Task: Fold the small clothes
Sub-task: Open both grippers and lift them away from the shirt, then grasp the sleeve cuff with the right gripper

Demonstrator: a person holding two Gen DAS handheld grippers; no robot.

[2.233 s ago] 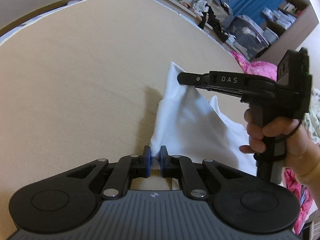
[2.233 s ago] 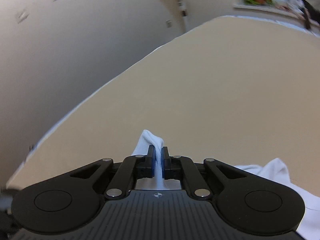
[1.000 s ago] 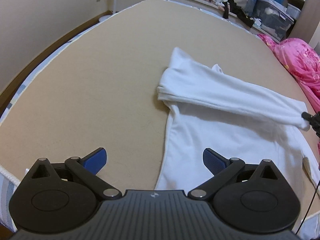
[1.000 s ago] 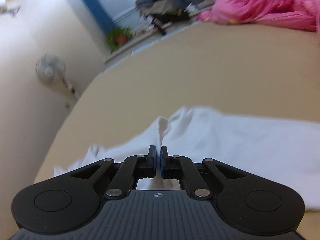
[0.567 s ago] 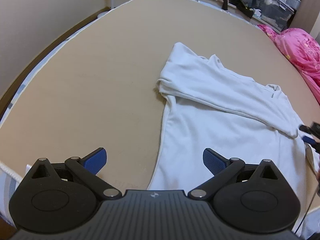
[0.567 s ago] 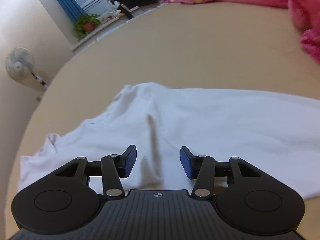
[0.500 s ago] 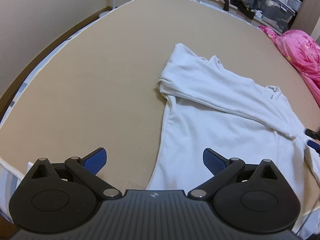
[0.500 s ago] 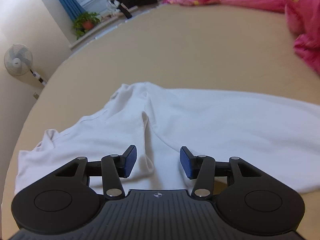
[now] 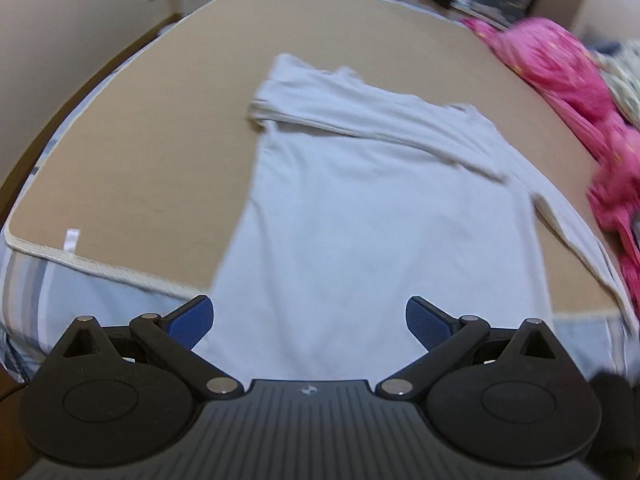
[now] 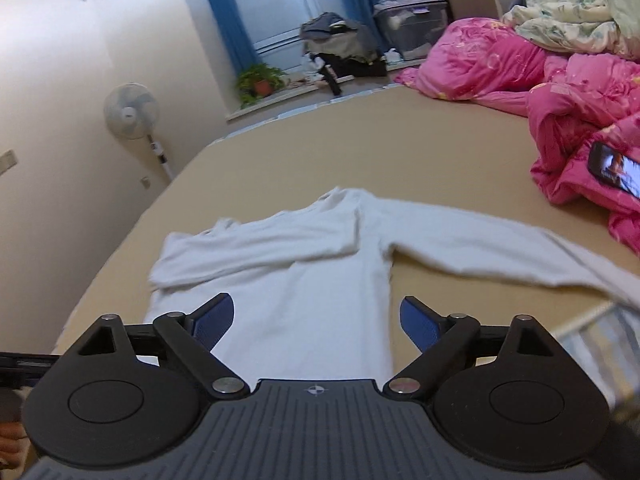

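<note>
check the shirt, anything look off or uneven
Yes. The white shirt is lopsided: one sleeve is folded across the chest, while the other sleeve lies stretched out toward the pink duvet. Its hem also hangs off the bed edge. Both grippers are empty.
</note>
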